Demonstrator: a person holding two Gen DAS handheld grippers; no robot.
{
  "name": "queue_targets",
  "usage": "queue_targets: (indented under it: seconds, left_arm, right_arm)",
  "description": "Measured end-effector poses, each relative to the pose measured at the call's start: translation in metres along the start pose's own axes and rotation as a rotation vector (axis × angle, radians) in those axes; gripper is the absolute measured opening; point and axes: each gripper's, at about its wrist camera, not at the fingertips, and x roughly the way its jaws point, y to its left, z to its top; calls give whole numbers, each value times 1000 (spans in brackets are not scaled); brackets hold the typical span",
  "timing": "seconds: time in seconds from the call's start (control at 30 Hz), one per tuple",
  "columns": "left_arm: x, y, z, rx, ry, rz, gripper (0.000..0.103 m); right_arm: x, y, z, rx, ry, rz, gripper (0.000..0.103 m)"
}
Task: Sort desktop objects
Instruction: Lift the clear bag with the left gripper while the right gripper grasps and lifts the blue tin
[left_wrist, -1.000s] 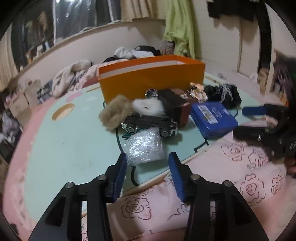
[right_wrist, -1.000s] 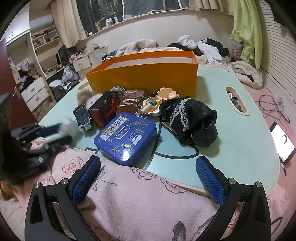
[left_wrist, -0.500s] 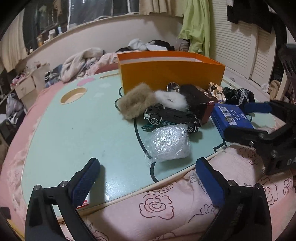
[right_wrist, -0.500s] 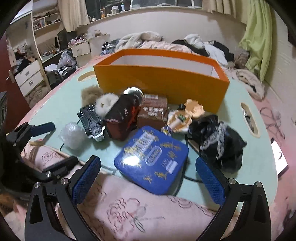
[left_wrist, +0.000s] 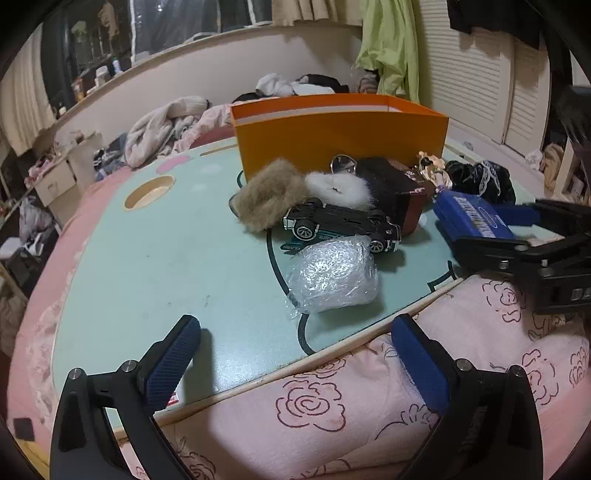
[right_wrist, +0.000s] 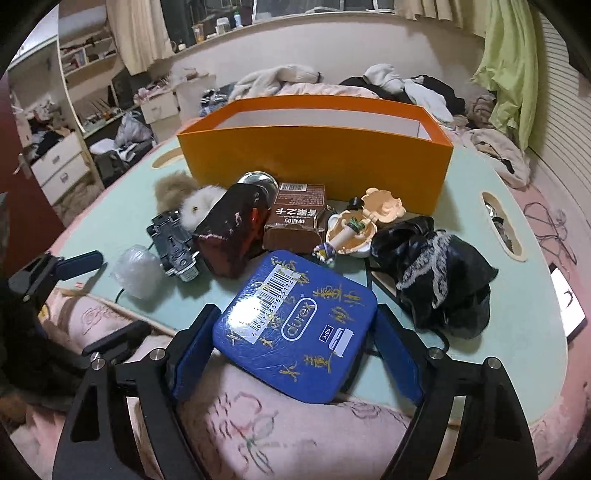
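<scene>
Right gripper (right_wrist: 291, 354) closing, perhaps touching blue tin (right_wrist: 295, 325) edges

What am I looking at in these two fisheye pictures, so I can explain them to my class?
A person holds two hand-held grippers, each with a camera looking along its blue-padded fingers. In the left view the left gripper stands open above the table edge, empty, near a plastic-wrapped bundle and a toy car. In the right view the right gripper is closing around a blue tin; whether the pads touch it is unclear. Behind lie a dark red box, a brown carton, black cloth and an orange box.
</scene>
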Motion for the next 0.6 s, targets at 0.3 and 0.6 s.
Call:
queue_targets:
  seconds: [0.3, 0.6]
  left_arm:
    - [-13, 1, -1, 34, -86, -110, 29]
    - [-18, 7, -1, 14, -130, -141, 10]
  right_arm:
    - [-10, -8, -7, -2, -51, 74, 71]
    - [-4, -12, -7, 17, -29, 78, 73]
